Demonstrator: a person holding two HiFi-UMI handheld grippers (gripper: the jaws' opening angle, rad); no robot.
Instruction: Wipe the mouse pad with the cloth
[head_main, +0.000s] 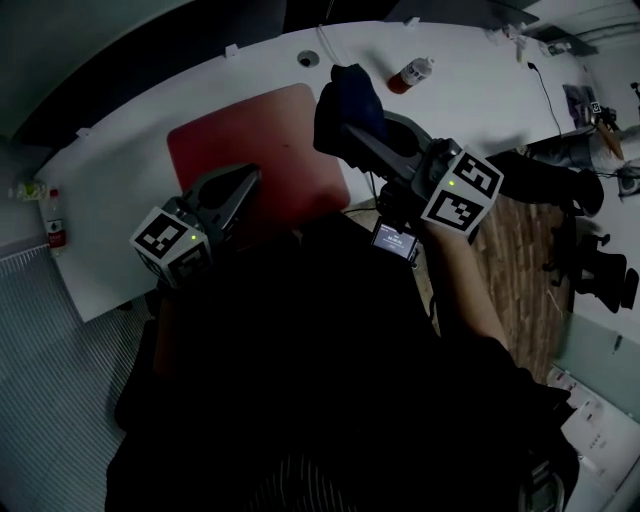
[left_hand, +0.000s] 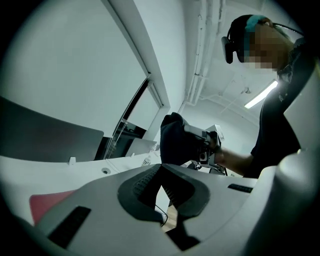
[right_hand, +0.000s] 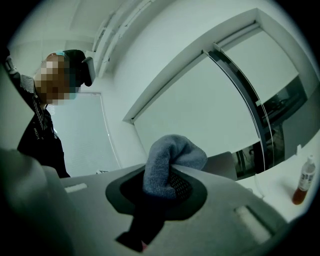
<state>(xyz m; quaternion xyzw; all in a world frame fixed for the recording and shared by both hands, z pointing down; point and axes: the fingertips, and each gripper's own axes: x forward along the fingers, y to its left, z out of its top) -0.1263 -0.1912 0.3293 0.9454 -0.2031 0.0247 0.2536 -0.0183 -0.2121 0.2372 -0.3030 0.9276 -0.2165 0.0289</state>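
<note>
A small bottle (head_main: 411, 74) sits on the white table (head_main: 120, 200).

No legible text, number or brand found. Print on the bottle label (head_main: 411, 74) and on the small screen (head_main: 394, 241) is too small to read.

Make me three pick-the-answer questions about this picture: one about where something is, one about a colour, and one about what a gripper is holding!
1. Where is the cloth?
A. flat on the mouse pad
B. in the right gripper
C. on the floor

2. What colour is the mouse pad?
A. red
B. green
C. yellow

3. What does the left gripper hold?
A. a pen
B. the cloth
C. nothing

Answers: 1 B, the right gripper's jaws pinch the bunched cloth. 2 A, the pad shows red in the head view. 3 C, nothing sits between its jaws.
</note>
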